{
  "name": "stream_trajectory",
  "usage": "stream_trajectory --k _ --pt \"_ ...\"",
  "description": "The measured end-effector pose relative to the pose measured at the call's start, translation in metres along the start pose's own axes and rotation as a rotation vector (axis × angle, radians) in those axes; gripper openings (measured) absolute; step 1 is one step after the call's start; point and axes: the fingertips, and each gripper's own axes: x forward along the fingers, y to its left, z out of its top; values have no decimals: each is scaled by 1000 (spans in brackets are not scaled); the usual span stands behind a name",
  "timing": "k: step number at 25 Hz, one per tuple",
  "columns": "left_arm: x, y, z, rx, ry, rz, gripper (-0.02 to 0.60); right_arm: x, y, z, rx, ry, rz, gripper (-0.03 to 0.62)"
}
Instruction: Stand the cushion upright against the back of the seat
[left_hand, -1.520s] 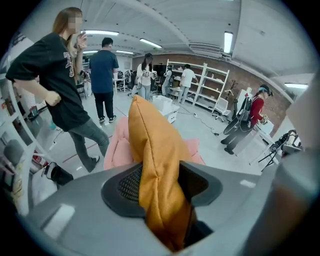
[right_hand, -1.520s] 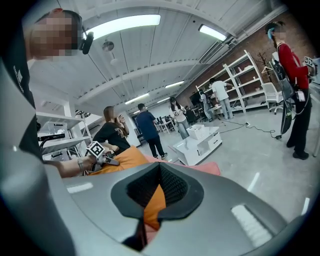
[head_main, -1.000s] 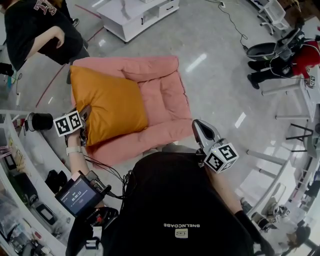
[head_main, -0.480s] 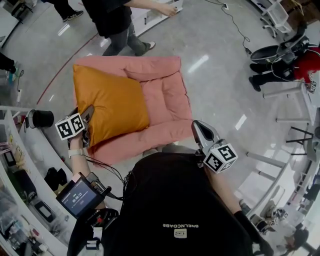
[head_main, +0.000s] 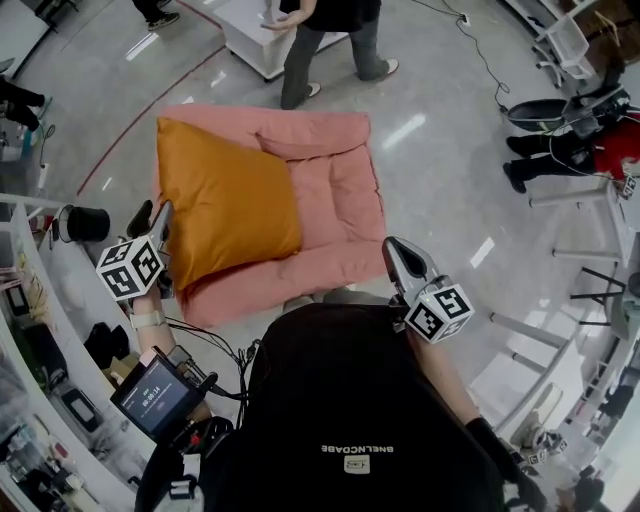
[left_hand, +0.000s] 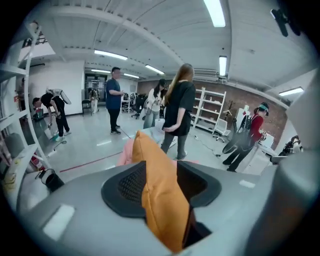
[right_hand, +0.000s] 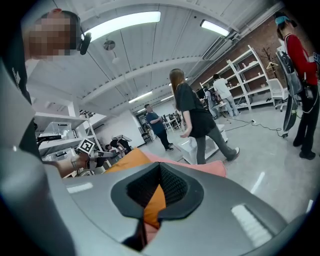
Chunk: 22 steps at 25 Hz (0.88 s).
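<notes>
Cushion: the orange cushion (head_main: 225, 200) covers the left half of the pink seat (head_main: 335, 190), its far corner up at the left end of the seat's back and its near edge by the seat's front
Your left gripper: the left gripper (head_main: 156, 218) is clamped on the cushion's near left edge; in the left gripper view (left_hand: 161, 186) the orange fabric (left_hand: 160, 200) stands edge-on between the two dark pads and runs away from you toward the seat (left_hand: 125, 150)
Your right gripper: the right gripper (head_main: 396, 252) sits off the seat's front right corner, apart from the cushion, pointing over the seat; in the right gripper view (right_hand: 157, 196) its jaws are drawn together with nothing pinched, and the cushion (right_hand: 127, 160) and seat (right_hand: 210, 169) show beyond them
Cushion's pose: from the head view you cannot tell whether it leans on the back or lies flat
Marker cubes: one marker cube (head_main: 130, 268) rides behind your left jaws, the other (head_main: 440, 312) behind your right jaws
Beyond the seat: a person (head_main: 320, 30) stands on the shiny floor (head_main: 440, 150) just past the seat's back, beside a low white cabinet (head_main: 245, 35)
At your left: a small lit screen (head_main: 155, 392) hangs near your left forearm, and a black cylinder (head_main: 85, 222) stands on the white shelf (head_main: 60, 290)
</notes>
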Motion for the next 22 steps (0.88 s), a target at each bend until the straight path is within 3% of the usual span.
stream_trajectory --k 3,8,13,19,22 --pt "-17 -28 19 16 -87 -11 109 3 -1 8 -1 -6 16 5" --pt "-28 -88 22 11 -145 -77 12 21 6 18 -28 5 83 5" --pt "-32 -148 16 -22 -193 -163 12 38 20 33 -60 -3 160 5" --pt "-47 -226 9 14 -209 -300 12 43 53 56 -100 -35 265 5" --pt "-48 -249 14 -6 -235 -318 12 51 71 67 -126 -39 323 5"
